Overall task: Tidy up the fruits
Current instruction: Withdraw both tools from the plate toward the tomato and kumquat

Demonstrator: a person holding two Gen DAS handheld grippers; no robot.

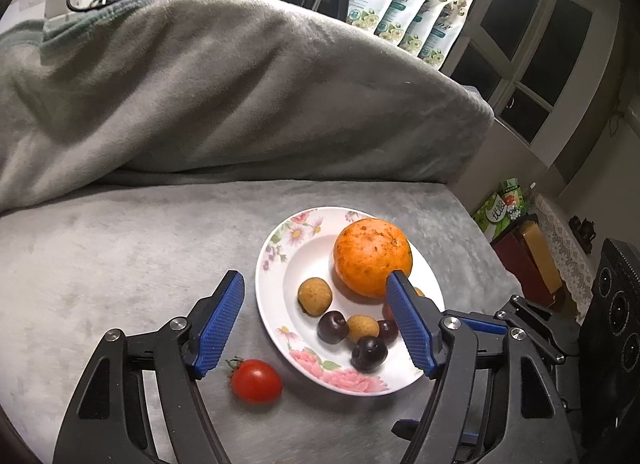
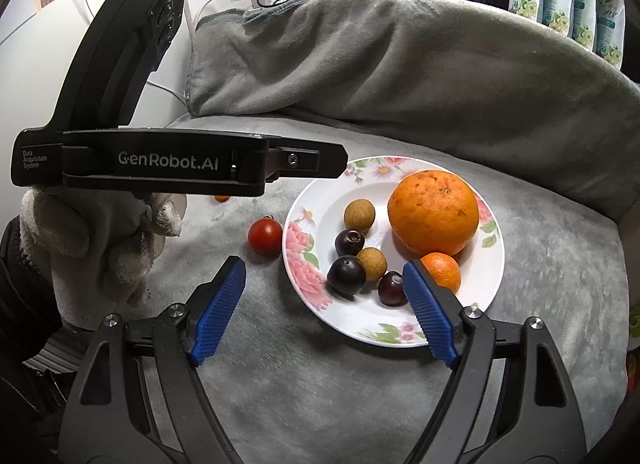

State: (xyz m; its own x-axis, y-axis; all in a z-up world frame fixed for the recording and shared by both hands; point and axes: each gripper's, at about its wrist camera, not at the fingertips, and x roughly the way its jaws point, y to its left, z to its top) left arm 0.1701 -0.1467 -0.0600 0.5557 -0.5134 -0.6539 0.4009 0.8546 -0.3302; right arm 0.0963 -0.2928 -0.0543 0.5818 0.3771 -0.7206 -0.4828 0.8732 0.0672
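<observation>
A floral white plate point(image 1: 280, 304) point(image 2: 490, 292) lies on the grey cloth. It holds a big orange point(image 1: 372, 256) point(image 2: 434, 211), a small mandarin point(image 2: 442, 270), two longans point(image 1: 315, 296) point(image 2: 359, 215) and three dark cherries point(image 1: 332, 326) point(image 2: 346, 275). A red cherry tomato point(image 1: 256, 380) point(image 2: 265, 237) lies on the cloth left of the plate. My left gripper point(image 1: 316, 288) is open and empty, hovering over the plate's left part. My right gripper point(image 2: 324, 274) is open and empty over the plate's near-left rim. The left gripper's body point(image 2: 160, 163) shows in the right wrist view.
A folded grey blanket point(image 1: 240, 83) point(image 2: 400, 63) rises behind the plate. Refill pouches point(image 1: 404, 3) stand at the back. A small orange fruit point(image 2: 221, 197) peeks from under the left gripper's body. A gloved hand point(image 2: 92, 248) holds that gripper. The surface's right edge drops off by boxes point(image 1: 528, 256).
</observation>
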